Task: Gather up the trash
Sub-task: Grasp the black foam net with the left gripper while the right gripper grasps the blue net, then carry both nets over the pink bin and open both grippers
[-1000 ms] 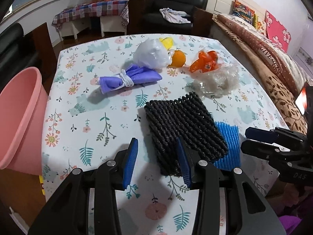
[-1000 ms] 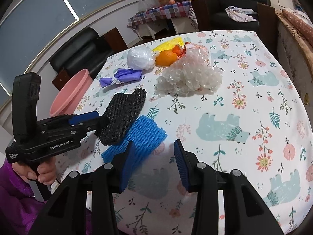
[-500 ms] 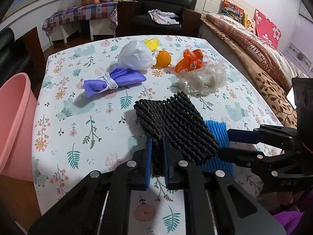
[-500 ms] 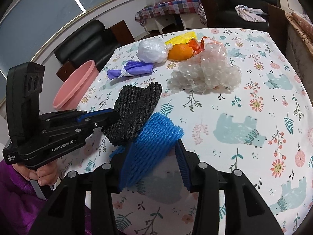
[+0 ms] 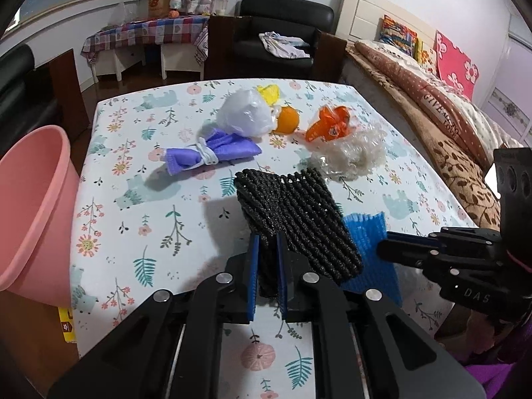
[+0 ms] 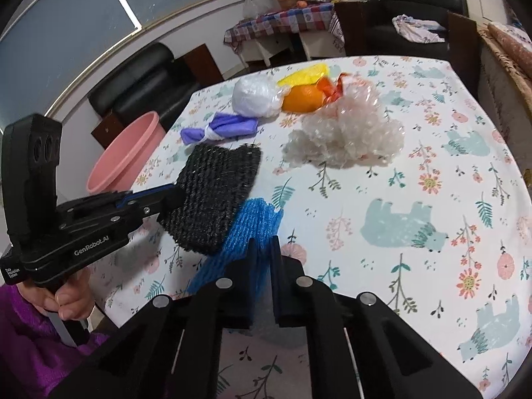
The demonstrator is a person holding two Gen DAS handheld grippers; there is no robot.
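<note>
A lived-in room at home, part bedroom and part sitting room.

At the right of the left wrist view a bed (image 5: 442,113) carries a brown blanket and bright pillows (image 5: 455,63). At top centre stands a black armchair (image 5: 282,30) with clothes on it, and at upper left a side table under a checked cloth (image 5: 146,31). A table with a flowered cloth (image 5: 139,206) fills the middle, a pink bin (image 5: 30,212) at its left.

Left claw (image 5: 266,259) clamped black net (image 5: 299,219); right claw (image 6: 264,259) closing on blue net (image 6: 252,229).
</note>
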